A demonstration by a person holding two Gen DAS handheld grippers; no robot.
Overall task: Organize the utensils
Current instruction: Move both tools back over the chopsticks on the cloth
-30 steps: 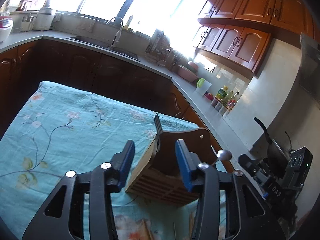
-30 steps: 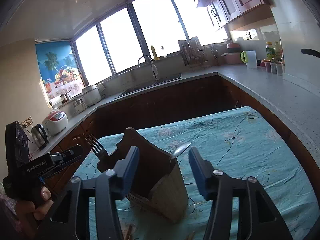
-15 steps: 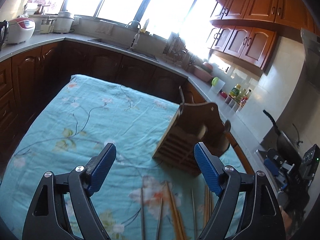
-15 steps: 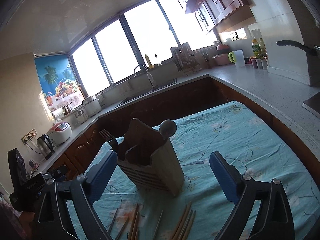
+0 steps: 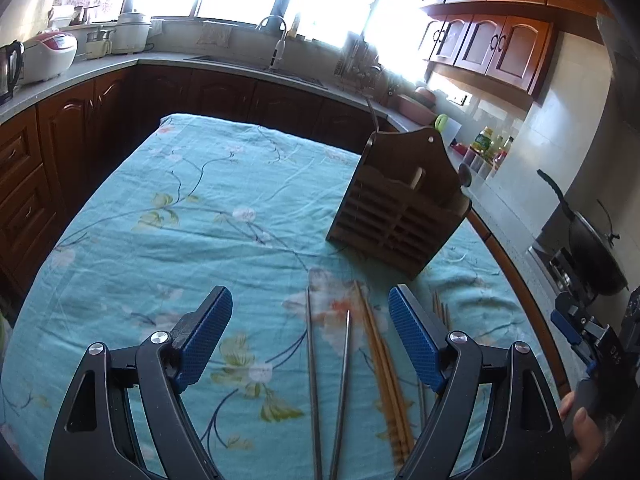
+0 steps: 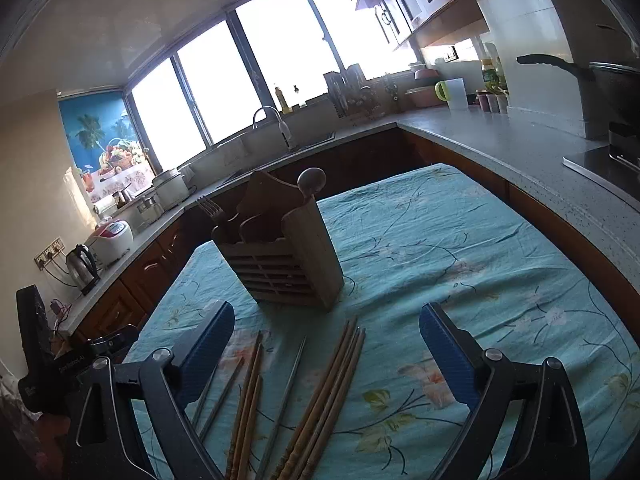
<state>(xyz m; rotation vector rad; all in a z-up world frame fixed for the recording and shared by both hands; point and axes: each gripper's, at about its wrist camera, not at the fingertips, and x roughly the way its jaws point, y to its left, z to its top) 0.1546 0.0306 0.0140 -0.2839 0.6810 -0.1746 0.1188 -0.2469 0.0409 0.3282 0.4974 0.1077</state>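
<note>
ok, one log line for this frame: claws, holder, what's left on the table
left claw open, empty | right claw open, empty | holder upright on cloth, fork and spoon in it | chopsticks loose on cloth

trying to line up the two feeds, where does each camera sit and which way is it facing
Left wrist: on the left gripper, jaws open, angled down at metal chopsticks and the wooden holder; the person's other hand at right.
Right wrist: on the right gripper, jaws open, facing the holder and window; left gripper body at far left.
Shared: holder, chopsticks, teal tablecloth.
</note>
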